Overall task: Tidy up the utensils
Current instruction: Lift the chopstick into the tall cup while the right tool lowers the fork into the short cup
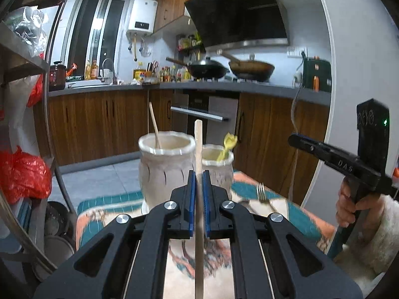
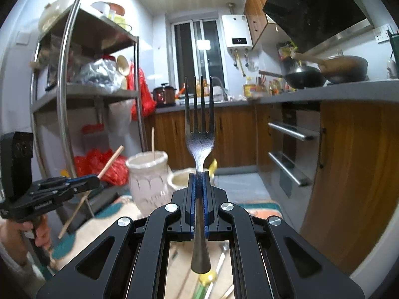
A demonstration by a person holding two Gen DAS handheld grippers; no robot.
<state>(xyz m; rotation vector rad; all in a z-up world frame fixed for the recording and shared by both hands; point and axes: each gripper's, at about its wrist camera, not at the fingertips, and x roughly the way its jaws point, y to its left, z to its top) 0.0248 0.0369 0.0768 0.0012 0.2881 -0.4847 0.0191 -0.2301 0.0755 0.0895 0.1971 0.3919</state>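
Both hands are loaded — the left tool (image 1: 199, 177) is pinching a long pale wooden chopstick (image 1: 198, 144) between its blue pads, gripped around mid-length so the stick runs straight out ahead and back under the frame. The right tool (image 2: 199, 178) is clamped on a dark steel fork (image 2: 199, 134) at the narrow neck just below the head, tines pointing up and forward, the handle trailing beneath the tool. Ahead, on the patterned teal-and-orange cloth over the table (image 1: 109, 199), stand two cream ribbed ceramic jars: the taller jar (image 1: 166, 169) already has a wooden stick leaning inside, the shorter jar (image 1: 219, 167) just beside it holds something yellow. My read: the chopstick is light and stiff but thin and smooth, so it could swivel or slide in the pads; a mid-length hold looks right for tipping it in. The fork is heavier, rigid and slick — the neck grip suits a handle-first drop. Those jars look breakable, so gentle entries are needed.
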